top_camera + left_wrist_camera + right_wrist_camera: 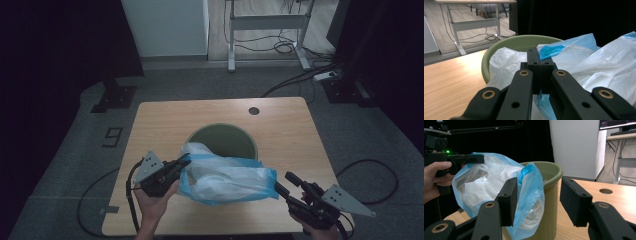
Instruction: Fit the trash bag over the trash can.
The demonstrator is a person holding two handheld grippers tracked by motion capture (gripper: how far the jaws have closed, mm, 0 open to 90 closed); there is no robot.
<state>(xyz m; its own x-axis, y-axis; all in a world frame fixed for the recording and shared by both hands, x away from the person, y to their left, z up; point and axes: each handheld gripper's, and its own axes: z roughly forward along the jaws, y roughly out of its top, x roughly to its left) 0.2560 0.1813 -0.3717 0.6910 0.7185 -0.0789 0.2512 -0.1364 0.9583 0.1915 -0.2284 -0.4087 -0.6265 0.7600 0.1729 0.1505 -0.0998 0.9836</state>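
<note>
**Ana:** Black jaws first, since they sit closest to the lens. In the left gripper view, the left gripper (540,65) is clenched on a fold of the blue-and-white plastic bag (599,65), right at its mouth.

**Ben:** And the other one?

**Ana:** The right gripper (537,201) stands released, its two pads well apart with nothing pressed between them. From above it hangs near the front right corner of the table (165,117), just clear of the bag's right end (267,182).

**Ben:** Where does the bag lie, then?

**Ana:** It is draped across the near rim of the green bin (223,140), which stands about the middle of the table. Part of the film spills inside the bin; the rest bulges toward the front edge, held up on the left side by the clamped gripper (172,167).

**Ben:** So which step is this?

**Ana:** My reading is that the bin is being lined. The bag's mouth is open, but it hasn't been stretched round the rim yet; only the near part touches it.

**Ben:** What does the next move ask for?

**Ana:** Probably a fresh grip by the right gripper on the blue hem at the loose right side. Then both hands would need to spread the opening and carry it over the far rim. Thin film slips easily, so the bite should take the doubled edge.
</note>
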